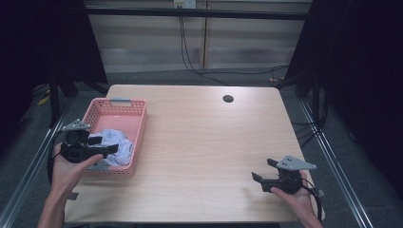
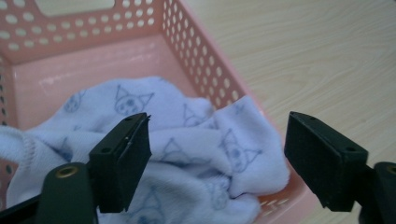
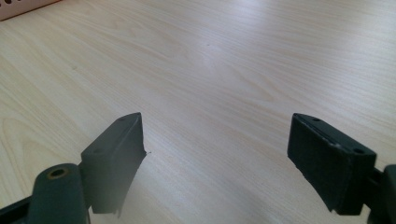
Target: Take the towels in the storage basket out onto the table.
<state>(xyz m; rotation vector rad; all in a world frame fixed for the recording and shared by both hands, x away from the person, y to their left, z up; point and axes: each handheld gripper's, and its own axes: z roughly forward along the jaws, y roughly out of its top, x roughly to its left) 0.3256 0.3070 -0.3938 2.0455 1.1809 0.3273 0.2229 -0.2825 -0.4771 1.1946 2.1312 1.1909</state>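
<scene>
High view puts the pink basket (image 1: 138, 118) at the left of the frame, near the table's left edge, with a pale blue printed cloth (image 1: 119, 142) bunched in its lower half. The left gripper (image 1: 107, 145) sits at the basket's lower left corner, reaching over the near rim with its jaws spread above the cloth and nothing pinched between them, which reads as a released grip. Left gripper view bears this out: the 2 black jaws stand wide apart, the cloth (image 2: 187, 154) lies loose beyond them, and its right fold drapes over the basket's perforated wall (image 2: 205, 70) at the lower right of that frame, so the garment looks only partly tucked in. My judgement is that the cloth rests where it does because the basket is its intended home, and the open jaws hang over it either to leave it there or to take a fresh hold and push the stray fold inside. Moving right across the high view, the middle of the wooden table (image 1: 204, 137) is bare, with a small dark hole (image 1: 228, 99) toward the upper right. At the lower right of the frame the right gripper (image 1: 261, 173) is held low near the table's near edge, jaws apart and empty, probably parked out of the way. Right gripper view shows the same open jaws over plain wood (image 3: 210, 70).
</scene>
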